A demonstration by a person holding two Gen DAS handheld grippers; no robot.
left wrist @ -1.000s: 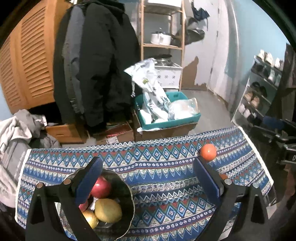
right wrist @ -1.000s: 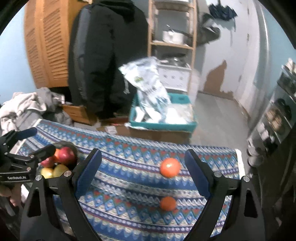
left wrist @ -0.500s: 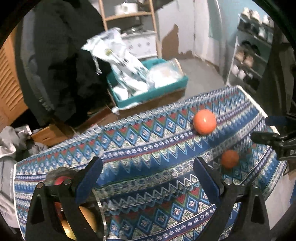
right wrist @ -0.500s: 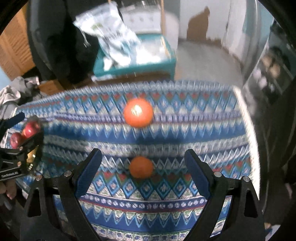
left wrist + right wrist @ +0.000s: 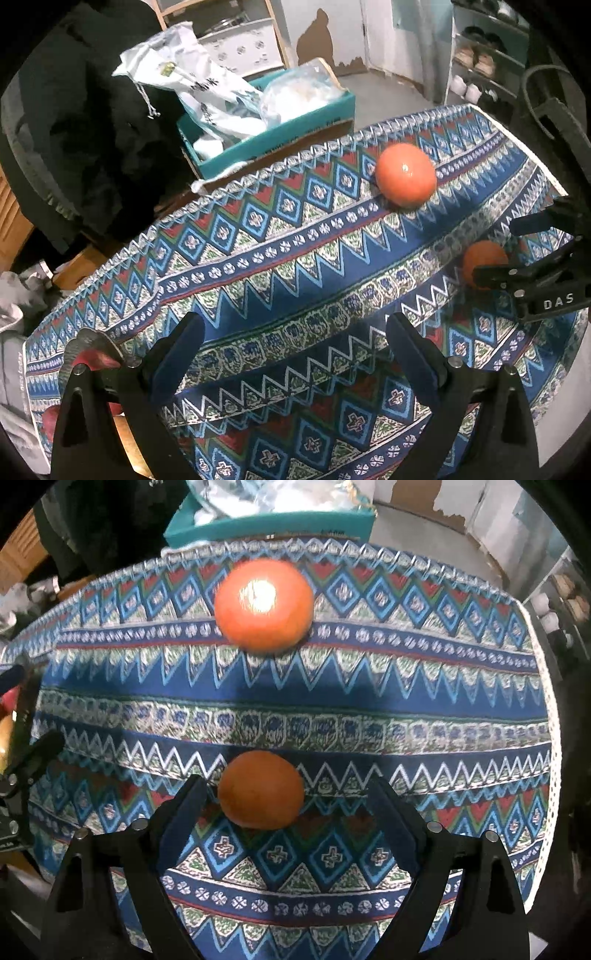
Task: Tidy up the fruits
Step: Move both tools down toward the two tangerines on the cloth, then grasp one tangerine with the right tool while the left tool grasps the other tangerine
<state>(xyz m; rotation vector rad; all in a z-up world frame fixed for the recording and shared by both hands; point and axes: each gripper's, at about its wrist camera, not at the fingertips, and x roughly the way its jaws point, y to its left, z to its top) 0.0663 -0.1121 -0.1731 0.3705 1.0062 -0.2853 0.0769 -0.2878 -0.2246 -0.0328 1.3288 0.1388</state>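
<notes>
Two orange fruits lie on the patterned cloth point(image 5: 406, 686). The larger fruit point(image 5: 264, 605) sits near the far edge; it also shows in the left wrist view point(image 5: 405, 179). The smaller fruit point(image 5: 260, 789) lies between the open fingers of my right gripper point(image 5: 286, 805), not clamped. In the left wrist view this small fruit point(image 5: 484, 260) is partly hidden by the right gripper point(image 5: 517, 254). My left gripper point(image 5: 295, 350) is open and empty above the cloth. The fruit bowl point(image 5: 92, 350) with red fruit peeks at lower left.
A teal box point(image 5: 273, 136) with white bags stands on the floor behind the table. Dark coats hang at left, a shoe rack point(image 5: 480, 62) stands at right. The cloth's right edge point(image 5: 550, 701) drops off close to the fruits.
Both grippers moved forward and down toward the table. The right gripper now straddles the small orange fruit. The left gripper swung right, leaving the bowl at its lower left edge.
</notes>
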